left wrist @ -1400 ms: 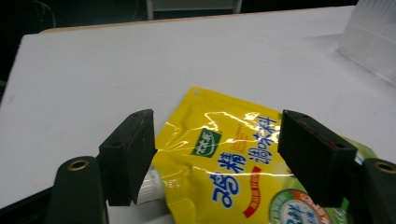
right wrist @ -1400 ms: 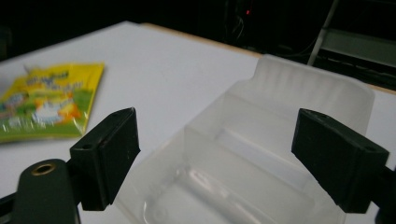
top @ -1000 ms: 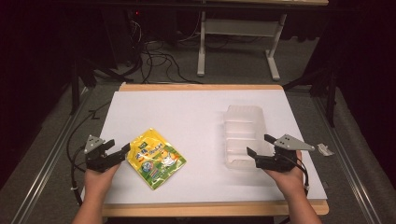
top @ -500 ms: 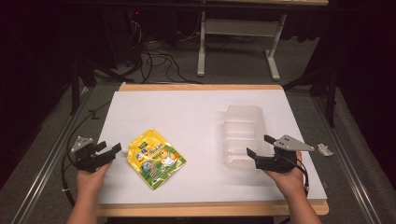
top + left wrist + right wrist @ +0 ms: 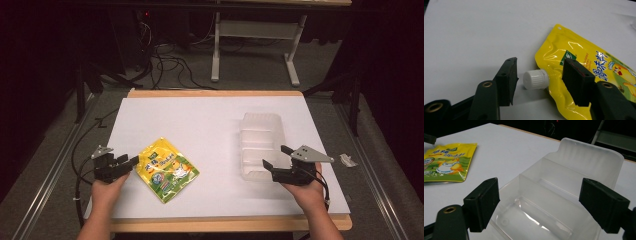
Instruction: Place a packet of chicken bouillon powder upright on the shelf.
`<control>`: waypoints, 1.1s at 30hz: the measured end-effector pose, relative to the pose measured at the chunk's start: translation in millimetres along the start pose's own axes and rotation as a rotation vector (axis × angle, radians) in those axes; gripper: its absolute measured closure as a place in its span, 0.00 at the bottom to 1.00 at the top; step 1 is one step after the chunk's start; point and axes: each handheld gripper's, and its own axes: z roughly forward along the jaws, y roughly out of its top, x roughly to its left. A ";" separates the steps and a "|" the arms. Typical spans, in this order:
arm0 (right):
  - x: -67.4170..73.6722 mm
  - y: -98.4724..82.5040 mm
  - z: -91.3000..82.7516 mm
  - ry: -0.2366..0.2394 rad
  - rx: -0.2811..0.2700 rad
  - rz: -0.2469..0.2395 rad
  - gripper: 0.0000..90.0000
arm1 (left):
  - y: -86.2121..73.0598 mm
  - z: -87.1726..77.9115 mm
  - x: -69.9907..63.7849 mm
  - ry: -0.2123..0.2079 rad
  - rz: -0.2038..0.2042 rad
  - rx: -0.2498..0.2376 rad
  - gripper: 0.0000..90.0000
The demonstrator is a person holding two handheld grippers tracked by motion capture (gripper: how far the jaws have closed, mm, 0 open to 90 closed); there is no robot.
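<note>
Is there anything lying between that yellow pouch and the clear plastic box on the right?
Nothing visible: between the yellow pouch and the clear box there is bare white table.

Left gripper: lying low and level in the left hand, its 2 jaws just closing, a gap remaining.
Right gripper: held level by the right hand, jaws standing wide apart.
</note>
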 end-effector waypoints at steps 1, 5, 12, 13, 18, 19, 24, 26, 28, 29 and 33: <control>0.0 0.0 0.0 0.000 0.000 0.000 0.19 | 0.0 0.0 0.0 0.000 0.000 0.000 0.52; -0.7 -0.1 0.6 0.002 -0.003 -0.003 0.19 | -2.7 2.7 2.1 0.025 -0.023 0.030 0.59; 0.3 -0.3 1.6 0.005 0.002 -0.011 0.19 | 2.1 31.5 -22.7 0.119 -0.493 -0.351 0.63; 1.0 -0.4 2.0 0.007 0.004 -0.008 0.19 | 1.4 33.4 -23.2 0.112 -0.492 -0.334 0.60; 4.1 -0.5 4.5 0.008 0.017 -0.014 0.19 | 0.6 35.3 -24.5 0.119 -0.482 -0.327 0.58; 4.1 -0.5 4.5 0.008 0.017 -0.014 0.19 | 0.6 35.3 -24.5 0.119 -0.482 -0.327 0.59; 5.2 -0.6 5.5 0.013 0.018 -0.015 0.19 | 1.4 32.9 -22.4 0.108 -0.505 -0.336 0.63; 4.3 -0.7 5.4 0.013 0.018 -0.013 0.20 | 1.0 33.1 -23.9 0.115 -0.488 -0.341 0.63; 3.7 -1.0 5.2 0.013 0.017 -0.007 0.20 | 1.7 31.6 -23.8 0.111 -0.494 -0.350 0.66; 3.5 -1.1 5.2 0.014 0.017 -0.006 0.20 | 1.4 31.7 -23.7 0.110 -0.493 -0.349 0.66; 3.0 -1.1 5.6 0.015 0.014 -0.011 0.20 | 1.3 31.5 -24.4 0.113 -0.481 -0.352 0.66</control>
